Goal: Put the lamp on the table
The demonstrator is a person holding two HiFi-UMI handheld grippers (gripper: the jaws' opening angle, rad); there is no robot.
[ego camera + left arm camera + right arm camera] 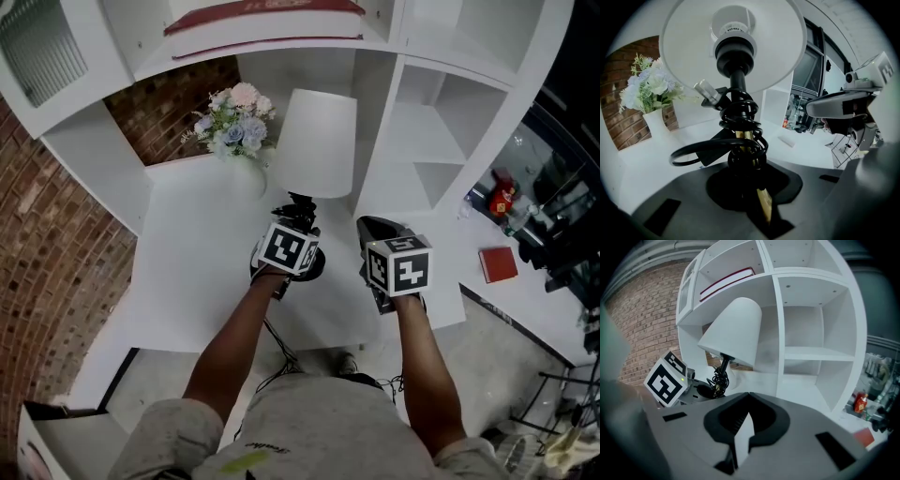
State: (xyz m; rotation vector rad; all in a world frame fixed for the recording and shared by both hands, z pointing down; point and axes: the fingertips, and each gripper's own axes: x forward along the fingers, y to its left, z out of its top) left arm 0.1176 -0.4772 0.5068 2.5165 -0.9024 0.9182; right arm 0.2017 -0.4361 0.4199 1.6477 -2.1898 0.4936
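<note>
White shelving (441,122) with open cubbies stands at the back of a white table (187,291), with a brick wall (47,253) to the left and a red book (262,14) lying flat on an upper shelf. The left gripper (298,223) is clamped on the lamp (319,141) low on its brass stem, where a black cord (740,117) is wound in loose coils. The lamp is upright over the middle of the table, with its white conical shade at the top, near the shelf's central divider. Its foot is hidden under the gripper, so it may or may not be touching the tabletop. Just left of the shade, a bunch of pale flowers (234,117) sits in a white vase (656,124) on the table. The right gripper (377,227) hangs beside the left one, apart from the lamp, with its jaw tips pressed together and nothing between them. Off to the right, a small red block (497,264) lies on a separate white counter.
</note>
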